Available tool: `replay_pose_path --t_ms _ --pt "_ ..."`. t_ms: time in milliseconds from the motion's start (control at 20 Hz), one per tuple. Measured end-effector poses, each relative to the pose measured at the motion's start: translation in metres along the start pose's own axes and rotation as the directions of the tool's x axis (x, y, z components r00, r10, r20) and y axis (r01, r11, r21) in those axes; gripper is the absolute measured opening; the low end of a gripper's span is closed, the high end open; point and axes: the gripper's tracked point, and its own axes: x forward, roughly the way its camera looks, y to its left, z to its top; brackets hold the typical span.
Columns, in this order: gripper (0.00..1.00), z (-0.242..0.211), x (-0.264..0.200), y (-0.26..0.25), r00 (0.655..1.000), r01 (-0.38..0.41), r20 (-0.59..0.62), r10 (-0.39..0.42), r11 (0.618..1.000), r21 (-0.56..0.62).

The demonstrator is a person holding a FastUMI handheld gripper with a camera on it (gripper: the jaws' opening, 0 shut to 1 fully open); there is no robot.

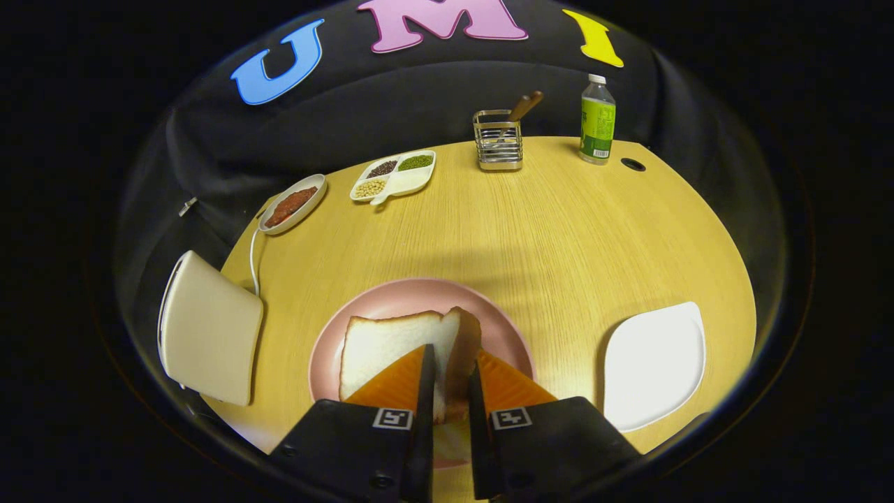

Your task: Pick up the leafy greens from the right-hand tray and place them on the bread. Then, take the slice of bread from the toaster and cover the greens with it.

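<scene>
The slice of bread (401, 349) stands on edge between the two fingers of the gripper (450, 381), which are closed on it from both sides, one pressing its white crumb face and the other its far side; the brown crust edge shows along the top right of the slice. The bread is held over the round pink plate (391, 300), tilted rather than flat, and whether its lower edge touches the plate cannot be told, since the fingers hide it. No leafy greens can be made out on the plate under the slice.

The plate sits on the light wooden table (545, 230). To the right of the plate, well apart, lies a white leaf-shaped tray (653, 363), its surface bare. To the left stands the cream-white toaster (209, 328), with a white cord running back from it. Beyond it is a small oval dish of red sauce (292, 204), then a white divided dish (394, 176) holding beans and grains. Farther back stand a wire utensil holder (498, 140) with a wooden handle sticking out, and a green-labelled bottle (598, 119).
</scene>
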Motion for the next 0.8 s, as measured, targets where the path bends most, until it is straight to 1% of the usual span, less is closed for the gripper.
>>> replay_pose_path --t_ms 100,150,300,350,400,550,600,650,700,800 --pt "0.41 -0.001 0.002 -0.004 1.000 0.017 -0.005 -0.018 1.000 -0.008" --pt "0.45 -0.002 0.003 -0.004 1.000 0.020 -0.009 -0.020 1.000 -0.009" --pt "0.58 -0.002 0.002 -0.015 0.997 0.078 -0.004 -0.078 0.996 -0.032" --pt "0.67 -0.002 0.001 -0.016 0.996 0.089 0.000 -0.089 0.995 -0.033" --pt "0.67 -0.002 0.000 -0.014 0.996 0.093 0.001 -0.093 0.995 -0.036" --pt "0.78 0.000 -0.011 -0.012 0.994 0.105 0.008 -0.105 0.992 -0.068" --pt "0.81 0.002 -0.013 -0.016 0.992 0.127 0.015 -0.126 0.988 -0.085" --pt "0.91 0.004 -0.016 -0.019 0.990 0.138 0.022 -0.137 0.986 -0.093" --pt "0.99 0.006 -0.018 -0.017 0.991 0.135 0.025 -0.134 0.987 -0.084" --pt "1.00 0.006 -0.024 -0.014 0.993 0.121 0.022 -0.120 0.991 -0.061"
